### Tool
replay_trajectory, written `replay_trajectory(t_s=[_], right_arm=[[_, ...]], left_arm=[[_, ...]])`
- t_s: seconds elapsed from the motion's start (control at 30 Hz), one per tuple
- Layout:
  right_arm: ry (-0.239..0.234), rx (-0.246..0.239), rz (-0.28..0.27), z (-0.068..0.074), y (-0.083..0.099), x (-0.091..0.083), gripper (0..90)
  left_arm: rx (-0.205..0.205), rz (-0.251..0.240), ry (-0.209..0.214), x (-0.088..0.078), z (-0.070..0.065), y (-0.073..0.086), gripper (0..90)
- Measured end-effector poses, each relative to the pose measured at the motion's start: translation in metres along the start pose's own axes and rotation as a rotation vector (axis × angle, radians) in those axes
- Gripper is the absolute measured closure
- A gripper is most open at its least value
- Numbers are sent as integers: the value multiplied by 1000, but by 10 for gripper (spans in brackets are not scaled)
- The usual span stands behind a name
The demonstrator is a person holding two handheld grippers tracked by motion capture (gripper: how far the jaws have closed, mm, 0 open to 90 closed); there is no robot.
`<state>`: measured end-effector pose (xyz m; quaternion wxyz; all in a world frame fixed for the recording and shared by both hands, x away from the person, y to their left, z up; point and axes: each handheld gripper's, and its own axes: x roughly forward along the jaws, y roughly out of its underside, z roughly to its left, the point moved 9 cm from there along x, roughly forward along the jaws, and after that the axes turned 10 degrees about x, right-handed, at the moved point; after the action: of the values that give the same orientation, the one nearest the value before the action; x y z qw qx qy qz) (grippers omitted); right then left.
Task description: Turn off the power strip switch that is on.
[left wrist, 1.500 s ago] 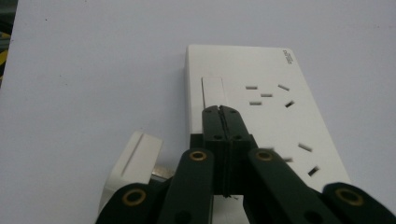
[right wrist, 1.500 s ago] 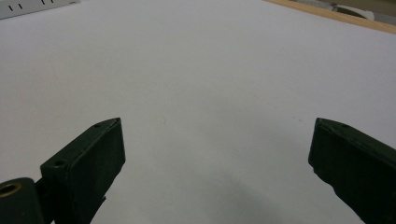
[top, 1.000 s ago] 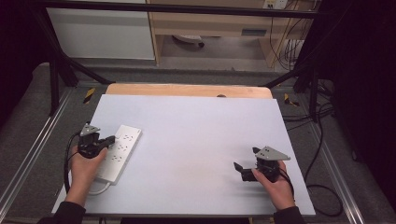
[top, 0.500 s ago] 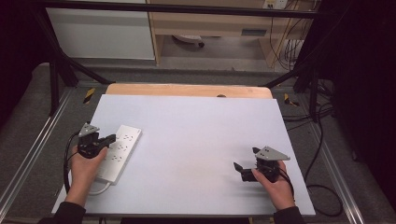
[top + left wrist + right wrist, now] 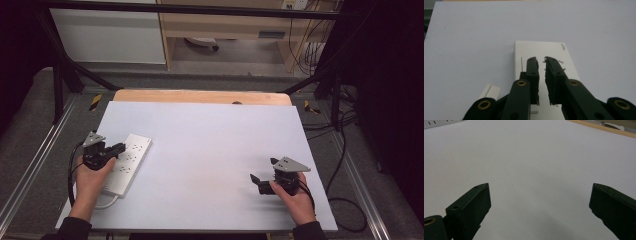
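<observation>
Left tool (image 5: 116,148) over white power strip (image 5: 131,157), tabletop (image 5: 210,145) ~9 o'clock edge. Jaws just cracked open from pressed-together; narrow gap now, nothing pinched between pads (image 5: 533,72), strip (image 5: 541,50) underneath. Neither hand shifted vs earlier frames. Prob. release or re-grip on strip, not a carry. Right tool (image 5: 261,181) parked ~4 o'clock, jaws spread wide, empty, well apart from strip.

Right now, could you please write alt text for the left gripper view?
The left hand-held gripper hovers over a white power strip on a white table; its two black jaws, which have just been opening, stand a narrow gap apart with nothing between them.
</observation>
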<state>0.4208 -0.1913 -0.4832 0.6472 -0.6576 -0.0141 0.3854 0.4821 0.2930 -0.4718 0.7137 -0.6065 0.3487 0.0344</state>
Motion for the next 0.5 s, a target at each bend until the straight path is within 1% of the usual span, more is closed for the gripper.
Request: replay_trajectory(t_s=[0.23, 0.4, 0.5], right_arm=[[0, 1, 1, 0, 0, 0, 42], [-1, 0, 1, 0, 0, 0, 42], [0, -1, 1, 0, 0, 0, 42]], left_arm=[[-14, -20, -3, -2, 0, -3, 753], [-17, -19, -4, -1, -1, -3, 674], [-12, -19, -10, -1, -2, -4, 627]])
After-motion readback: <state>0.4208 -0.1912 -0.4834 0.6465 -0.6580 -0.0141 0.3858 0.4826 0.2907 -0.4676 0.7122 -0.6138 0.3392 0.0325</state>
